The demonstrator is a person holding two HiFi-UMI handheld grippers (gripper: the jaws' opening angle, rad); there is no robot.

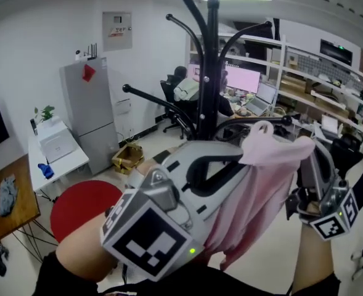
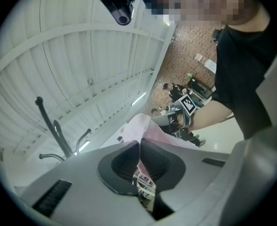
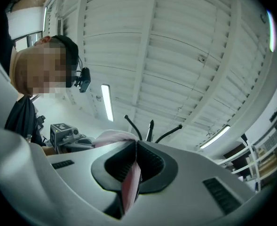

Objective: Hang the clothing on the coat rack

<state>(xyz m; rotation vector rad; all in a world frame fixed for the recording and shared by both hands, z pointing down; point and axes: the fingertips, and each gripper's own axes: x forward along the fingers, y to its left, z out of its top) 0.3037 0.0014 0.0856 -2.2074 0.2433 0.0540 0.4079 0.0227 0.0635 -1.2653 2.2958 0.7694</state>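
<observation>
Garment: the pink garment (image 1: 255, 190) hung in the air between the two grippers, taut along its top edge and draping below, just in front of the coat rack (image 1: 212, 73) and not yet on a hook
Left gripper: the left gripper (image 2: 139, 144) had its jaws pressed together on a fold of the pink cloth
Right gripper: the right gripper (image 3: 136, 147) was clamped the same way, with a strip of cloth trailing down from between its pads
Step in hand: probably bringing the top edge up to a hook
Doing it well: keep both grips firm and the edge spread, carry it above the knob of the chosen arm, then lower so the cloth settles behind the knob before either grip lets go
Nearest hook: the low curved arm (image 1: 255, 123) ran just behind the garment's top; whether they touched could not be told
In the way: the long arm (image 1: 153, 98) reaching out on the left could snag the cloth or the left gripper
Around: a grey fridge (image 1: 92, 103), a white desk (image 1: 58, 153), a red round stool (image 1: 82, 208) and a cardboard box (image 1: 127, 158) stood well apart on the left; a seated person (image 1: 184, 88) at a lit monitor (image 1: 243, 79) was behind the rack
</observation>
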